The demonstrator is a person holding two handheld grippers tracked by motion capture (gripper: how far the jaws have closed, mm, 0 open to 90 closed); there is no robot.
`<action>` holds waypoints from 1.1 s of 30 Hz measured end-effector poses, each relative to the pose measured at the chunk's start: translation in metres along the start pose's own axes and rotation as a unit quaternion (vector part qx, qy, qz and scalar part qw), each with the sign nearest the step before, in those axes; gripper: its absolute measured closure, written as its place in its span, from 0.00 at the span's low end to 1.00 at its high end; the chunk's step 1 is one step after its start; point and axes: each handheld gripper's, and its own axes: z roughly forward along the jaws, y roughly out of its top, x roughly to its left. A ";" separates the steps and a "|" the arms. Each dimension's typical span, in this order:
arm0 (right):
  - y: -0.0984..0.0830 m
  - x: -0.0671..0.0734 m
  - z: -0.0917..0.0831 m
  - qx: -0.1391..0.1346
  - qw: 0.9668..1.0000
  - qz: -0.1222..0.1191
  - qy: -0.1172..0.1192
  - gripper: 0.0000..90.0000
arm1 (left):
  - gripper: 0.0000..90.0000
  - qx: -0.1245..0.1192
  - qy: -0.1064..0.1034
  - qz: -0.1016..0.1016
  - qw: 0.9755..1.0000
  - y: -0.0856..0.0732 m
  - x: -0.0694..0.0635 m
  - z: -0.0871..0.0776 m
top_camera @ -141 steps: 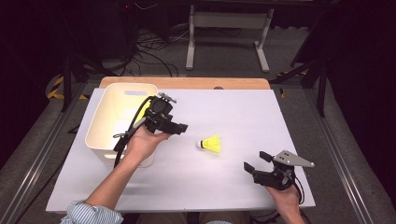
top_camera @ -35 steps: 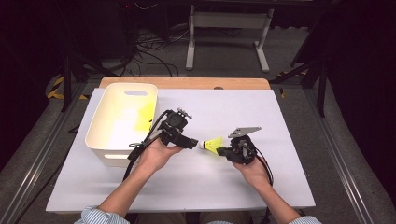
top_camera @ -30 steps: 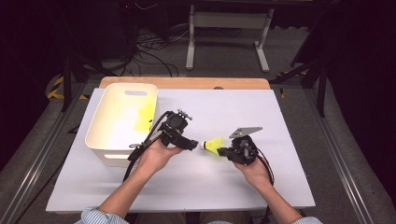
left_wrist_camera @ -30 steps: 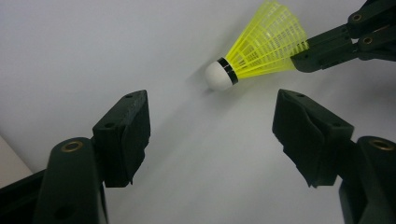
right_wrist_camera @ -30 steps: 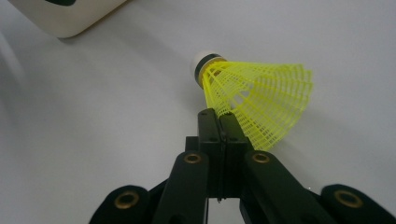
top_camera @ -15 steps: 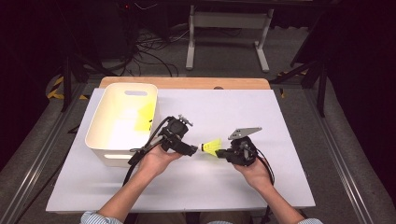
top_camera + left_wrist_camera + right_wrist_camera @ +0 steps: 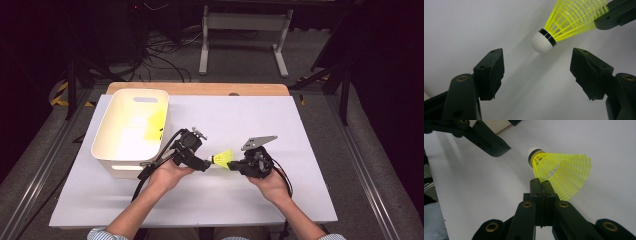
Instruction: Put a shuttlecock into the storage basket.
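the right gripper (image 7: pixel 239 165) has its jaws pinched together on the yellow mesh skirt of the shuttlecock (image 7: pixel 223 159), holding it just above the white table (image 7: pixel 300 150) a little nearer the front edge than the back, about midway between the left and right edges. the left gripper (image 7: pixel 204 164) has its jaws spread wide with nothing between the pads, and the shuttlecock's white cork tip (image 7: pixel 541 42) points into that gap without touching either jaw. the cream tub (image 7: pixel 131 131) stands near the table's back left corner, close behind the left gripper.
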 end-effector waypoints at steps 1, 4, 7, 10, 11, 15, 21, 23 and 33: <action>0.001 0.001 0.000 0.000 1.000 -0.001 0.001 1.00 | 0.32 0.000 0.000 0.001 1.000 0.000 0.000 0.000; 0.003 0.004 0.001 0.000 1.000 -0.006 0.007 1.00 | 0.31 0.002 -0.002 0.003 1.000 -0.001 -0.001 0.002; 0.005 0.006 0.001 0.000 1.000 -0.009 0.013 1.00 | 0.31 0.004 -0.004 0.006 1.000 -0.002 -0.001 0.004; 0.006 0.008 0.002 0.002 1.000 -0.013 0.017 1.00 | 0.31 0.010 -0.007 0.010 1.000 -0.003 -0.001 0.006; 0.006 0.008 0.002 0.002 1.000 -0.013 0.017 1.00 | 0.31 0.010 -0.007 0.010 1.000 -0.003 -0.001 0.006; 0.008 0.010 0.002 -0.002 1.000 -0.020 0.021 1.00 | 0.31 0.016 -0.010 0.014 1.000 -0.004 -0.002 0.011; 0.009 0.013 0.003 -0.001 0.999 -0.023 0.031 1.00 | 0.31 0.022 -0.010 0.026 0.999 -0.005 -0.004 0.015; 0.010 0.014 0.003 -0.001 0.999 -0.022 0.033 1.00 | 0.31 0.024 -0.010 0.028 0.999 -0.005 -0.005 0.016; 0.013 0.018 0.005 -0.003 0.998 -0.029 0.048 1.00 | 0.35 0.029 -0.010 0.055 0.998 -0.006 -0.010 0.021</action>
